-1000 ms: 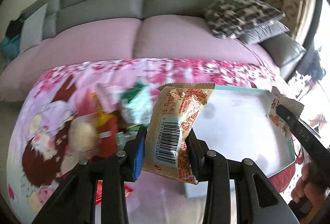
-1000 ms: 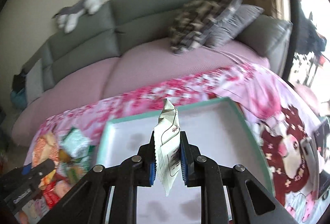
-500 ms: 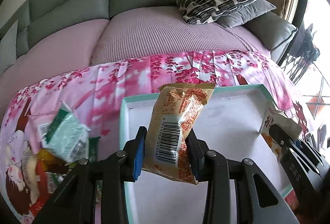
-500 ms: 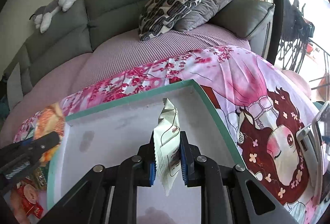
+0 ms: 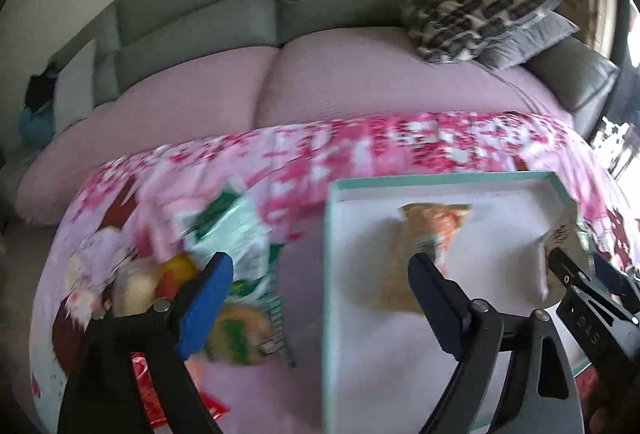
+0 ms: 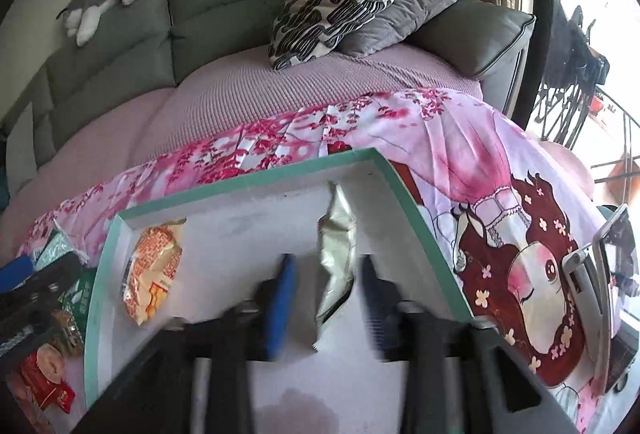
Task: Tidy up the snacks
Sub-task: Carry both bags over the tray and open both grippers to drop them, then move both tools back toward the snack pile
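Both tools have just been opening, and both packets have dropped out of them since the earlier frames. Our left tool [image 5: 316,298] stands with its jaws wide apart and nothing between them; the orange packet [image 5: 416,254] it was gripping now lies in the tray [image 5: 400,181], right of centre in the left wrist view. Our right tool [image 6: 326,298] has its pads apart too; the silver packet [image 6: 336,262] sits between them at mid-frame, but the pads do not appear to press on it, and it looks to be settling onto the tray floor near the far right corner.

We judge the step in hand to be the release of two snacks into the tray. More snacks [image 5: 224,274] lie heaped on the pink cloth [image 5: 360,146] in the lower left of the left wrist view, outside the tray. Our next move calls for lifting both tools clear without dragging the packets, then swinging left to the heap and picking a single packet from it.
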Action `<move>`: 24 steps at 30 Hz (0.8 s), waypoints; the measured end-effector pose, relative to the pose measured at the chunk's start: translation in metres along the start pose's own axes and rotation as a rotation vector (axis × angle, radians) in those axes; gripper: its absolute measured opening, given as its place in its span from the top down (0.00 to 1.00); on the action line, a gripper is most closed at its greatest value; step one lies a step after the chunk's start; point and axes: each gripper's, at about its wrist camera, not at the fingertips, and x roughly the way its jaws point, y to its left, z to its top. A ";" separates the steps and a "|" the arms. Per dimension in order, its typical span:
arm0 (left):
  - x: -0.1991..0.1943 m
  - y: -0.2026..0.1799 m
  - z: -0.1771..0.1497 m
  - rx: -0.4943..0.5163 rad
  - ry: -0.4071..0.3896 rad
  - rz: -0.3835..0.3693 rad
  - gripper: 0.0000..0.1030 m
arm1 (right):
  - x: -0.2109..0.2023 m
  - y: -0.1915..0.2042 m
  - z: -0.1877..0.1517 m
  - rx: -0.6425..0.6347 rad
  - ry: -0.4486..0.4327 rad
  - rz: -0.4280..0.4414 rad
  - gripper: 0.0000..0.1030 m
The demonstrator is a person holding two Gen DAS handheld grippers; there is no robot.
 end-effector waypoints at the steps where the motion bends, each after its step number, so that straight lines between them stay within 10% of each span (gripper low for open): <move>1: 0.000 0.007 -0.003 -0.015 0.001 0.004 0.11 | 0.000 0.001 -0.001 -0.005 0.009 -0.005 0.23; 7: -0.006 0.048 -0.019 -0.094 -0.038 0.048 0.04 | -0.009 0.013 -0.001 -0.043 -0.005 -0.009 0.00; 24: -0.039 0.135 -0.044 -0.261 -0.112 0.091 0.01 | -0.037 0.047 -0.009 -0.030 -0.055 0.110 0.00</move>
